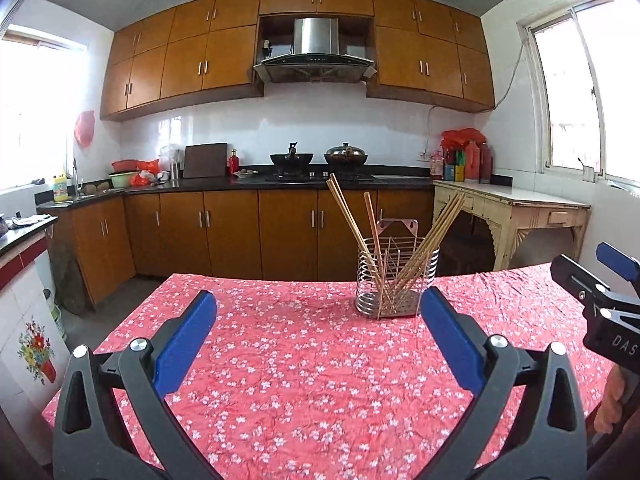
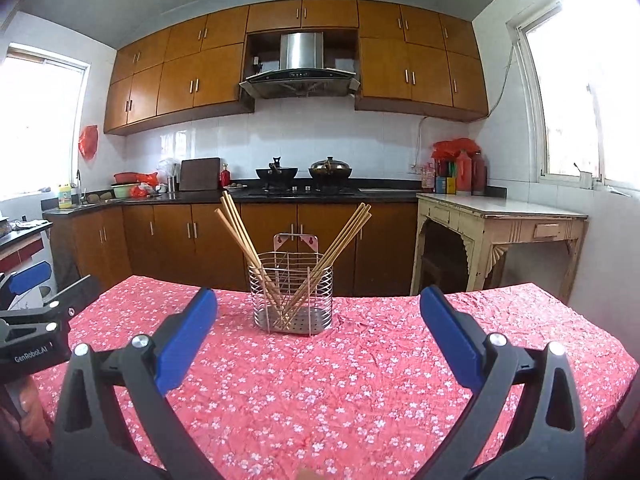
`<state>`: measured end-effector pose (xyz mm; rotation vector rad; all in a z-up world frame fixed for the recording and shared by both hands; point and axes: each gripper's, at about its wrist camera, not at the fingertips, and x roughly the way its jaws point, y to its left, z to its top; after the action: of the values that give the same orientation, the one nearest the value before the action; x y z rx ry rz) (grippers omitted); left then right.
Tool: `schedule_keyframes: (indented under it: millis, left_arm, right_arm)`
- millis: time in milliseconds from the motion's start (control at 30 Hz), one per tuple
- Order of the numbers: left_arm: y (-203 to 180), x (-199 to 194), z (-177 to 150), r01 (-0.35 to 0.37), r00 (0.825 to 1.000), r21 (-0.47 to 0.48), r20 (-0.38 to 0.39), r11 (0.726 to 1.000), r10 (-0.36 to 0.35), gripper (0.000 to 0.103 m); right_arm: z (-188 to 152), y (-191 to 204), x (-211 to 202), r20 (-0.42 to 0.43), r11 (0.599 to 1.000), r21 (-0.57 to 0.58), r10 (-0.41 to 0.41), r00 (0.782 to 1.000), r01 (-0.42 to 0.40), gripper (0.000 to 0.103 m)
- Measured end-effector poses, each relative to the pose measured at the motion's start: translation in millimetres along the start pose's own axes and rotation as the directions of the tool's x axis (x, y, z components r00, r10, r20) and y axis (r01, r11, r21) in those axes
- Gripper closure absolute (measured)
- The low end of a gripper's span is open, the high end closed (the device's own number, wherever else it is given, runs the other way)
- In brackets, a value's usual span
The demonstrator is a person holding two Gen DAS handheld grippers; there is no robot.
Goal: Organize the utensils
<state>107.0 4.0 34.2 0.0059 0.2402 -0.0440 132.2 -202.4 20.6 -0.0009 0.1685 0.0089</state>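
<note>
Left gripper (image 1: 318, 312): your jaws stand wide apart with nothing between them, hovering over the cloth.
Right gripper (image 2: 318, 310): same for you here, blue pads spread fully and empty.
Utensil holder (image 2: 291, 294): the wire rack stands upright on the red floral tablecloth (image 2: 360, 392), toward the table's far side, ahead of both grippers.
Chopsticks (image 2: 240, 236): they lean out of the rack in two fans, one left, one right, tips high above the rim.
Tip-over risk: the rack looks light, I'd judge; catch a leaning stick from the side and you could lever the whole thing over.
Snag risk: the cloth is wrinkled, so a dragging fingertip may bunch it and shift the rack.
Far edge: the rack sits near it, so a forward shove could send it off.
Open room: plenty of bare cloth in front and to both sides; your two grippers sit close, so mind them clashing.
</note>
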Motion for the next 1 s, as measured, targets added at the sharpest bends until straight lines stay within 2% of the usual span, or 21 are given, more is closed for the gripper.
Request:
schedule_keyframes:
  millis: [400,1000]
  left_arm:
    - [2.3,-10.2,-12.2,0.007,1.000,-0.025,-0.016,1.000,-0.007,0.002]
    - [2.9,-17.1,-14.7,0.008,1.000,-0.035,-0.002,0.999,-0.008,0.002]
  right_arm:
    - [-17.1,-4.4,-17.7,0.014,1.000,0.024,0.003,1.000,-0.003,0.004]
    - [-17.8,-1.0,-24.9,0.031,1.000,0.015,-0.001,1.000,0.000,0.004]
